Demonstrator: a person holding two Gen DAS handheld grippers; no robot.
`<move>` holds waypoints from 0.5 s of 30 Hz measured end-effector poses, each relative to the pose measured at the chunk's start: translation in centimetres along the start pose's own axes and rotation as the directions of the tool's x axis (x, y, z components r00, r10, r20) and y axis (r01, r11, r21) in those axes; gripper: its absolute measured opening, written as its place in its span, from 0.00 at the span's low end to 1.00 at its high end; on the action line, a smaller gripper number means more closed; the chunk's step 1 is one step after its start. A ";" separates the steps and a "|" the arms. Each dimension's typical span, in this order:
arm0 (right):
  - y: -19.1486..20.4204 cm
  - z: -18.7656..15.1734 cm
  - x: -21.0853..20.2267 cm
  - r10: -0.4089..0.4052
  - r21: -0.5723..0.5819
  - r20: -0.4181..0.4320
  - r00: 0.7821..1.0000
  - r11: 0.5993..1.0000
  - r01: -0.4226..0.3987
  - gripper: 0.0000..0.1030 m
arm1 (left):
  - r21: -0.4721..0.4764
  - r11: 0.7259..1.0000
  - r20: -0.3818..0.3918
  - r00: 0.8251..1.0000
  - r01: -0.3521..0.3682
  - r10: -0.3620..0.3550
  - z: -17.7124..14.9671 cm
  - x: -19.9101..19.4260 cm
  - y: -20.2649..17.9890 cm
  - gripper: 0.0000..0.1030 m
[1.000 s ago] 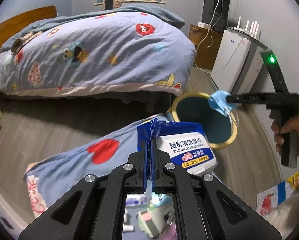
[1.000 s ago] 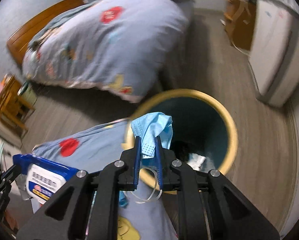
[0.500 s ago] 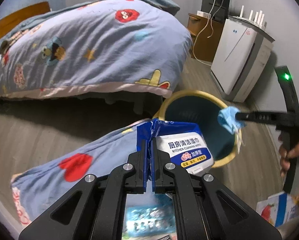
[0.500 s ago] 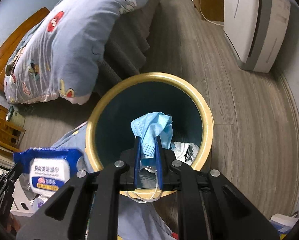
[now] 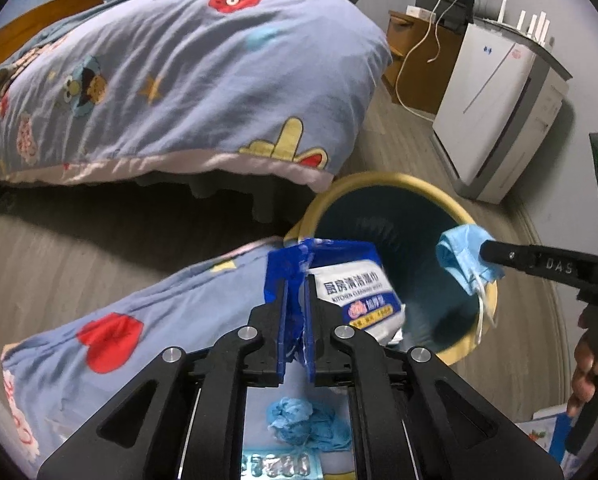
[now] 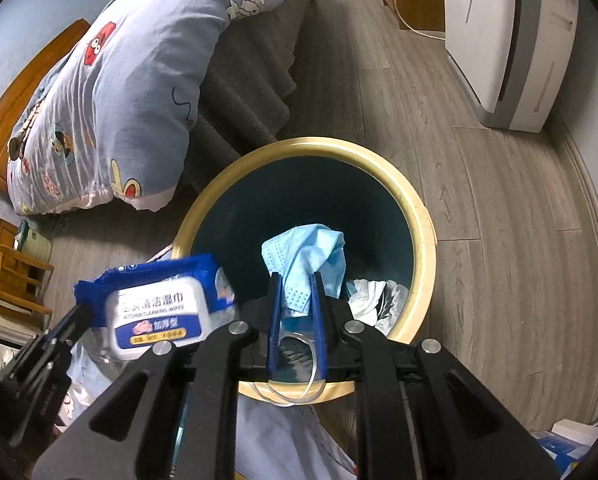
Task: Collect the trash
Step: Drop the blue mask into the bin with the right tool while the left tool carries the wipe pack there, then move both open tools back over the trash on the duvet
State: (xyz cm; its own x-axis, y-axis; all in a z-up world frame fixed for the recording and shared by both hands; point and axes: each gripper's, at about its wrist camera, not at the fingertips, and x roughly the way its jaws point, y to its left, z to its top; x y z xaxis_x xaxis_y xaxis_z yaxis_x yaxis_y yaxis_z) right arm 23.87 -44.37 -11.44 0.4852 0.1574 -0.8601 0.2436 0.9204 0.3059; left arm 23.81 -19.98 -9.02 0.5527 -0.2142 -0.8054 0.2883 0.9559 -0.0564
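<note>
A round bin [image 6: 423,236] with a yellow rim and dark inside stands on the floor by the bed; it also shows in the left wrist view [image 5: 383,184]. My left gripper [image 5: 296,280] is shut on a blue and white wet-wipes pack [image 5: 351,284], held at the bin's near-left rim; the pack shows in the right wrist view [image 6: 155,308]. My right gripper [image 6: 296,280] is shut on a light blue face mask [image 6: 307,252], held over the bin's opening; the mask shows in the left wrist view [image 5: 463,256]. White crumpled trash [image 6: 375,300] lies in the bin.
A bed with a cartoon-print duvet [image 5: 171,72] stands to the left. A white appliance [image 5: 499,112] stands by the right wall. A matching pillow [image 5: 119,328] lies below my left gripper, with a crumpled blue glove [image 5: 307,424] and a pill blister [image 5: 279,464] on it.
Both grippers have moved closer to the bin. The wipes pack now reaches the bin's rim and the mask hangs lower over the opening.
</note>
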 end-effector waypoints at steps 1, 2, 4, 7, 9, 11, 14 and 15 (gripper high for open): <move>0.0 0.1 0.0 -0.001 0.000 0.000 1.000 1.000 0.001 0.17 | 0.007 1.000 0.002 1.000 -0.002 0.002 -0.1 0.0 -0.1 0.10; 0.0 0.1 0.0 -0.003 0.003 0.004 1.000 1.000 0.003 0.26 | 0.015 1.000 0.008 1.000 -0.006 0.005 -0.1 -0.1 -0.2 0.14; 0.0 0.2 -0.2 -0.004 0.010 0.011 1.000 1.000 0.004 0.38 | 0.030 1.000 0.018 1.000 -0.009 0.009 -0.1 -0.3 -0.4 0.20; 0.0 0.2 -0.3 -0.005 0.017 0.018 1.000 1.000 0.005 0.47 | 0.052 0.998 0.032 0.999 -0.017 0.015 0.0 -0.8 -0.6 0.33; 0.1 0.2 -0.5 -0.005 0.016 0.023 1.000 1.000 0.005 0.57 | 0.061 0.998 0.044 0.999 -0.025 0.022 0.0 -1.2 -0.6 0.46; 0.3 0.1 -0.7 -0.007 0.013 0.028 1.000 1.000 0.006 0.62 | 0.068 0.997 0.055 0.998 -0.032 0.028 -0.2 -1.6 -0.6 0.58; 0.4 0.1 -1.3 -0.012 0.021 0.045 0.999 1.000 0.011 0.83 | 0.088 0.995 0.068 0.997 -0.052 0.046 -0.6 -2.1 -0.7 0.75; 0.3 0.1 -1.6 -0.014 0.028 0.052 0.999 1.000 0.012 0.90 | 0.095 0.994 0.075 0.996 -0.063 0.056 -0.7 -2.3 -0.7 0.81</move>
State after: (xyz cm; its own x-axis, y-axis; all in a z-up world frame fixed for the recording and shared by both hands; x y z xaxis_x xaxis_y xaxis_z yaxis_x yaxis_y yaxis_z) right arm 23.28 -44.38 -9.92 0.5248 0.1262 -0.8418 0.2732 0.9117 0.3069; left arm 21.77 -20.04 -7.56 0.6251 -0.1749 -0.7607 0.3256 0.9442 0.0505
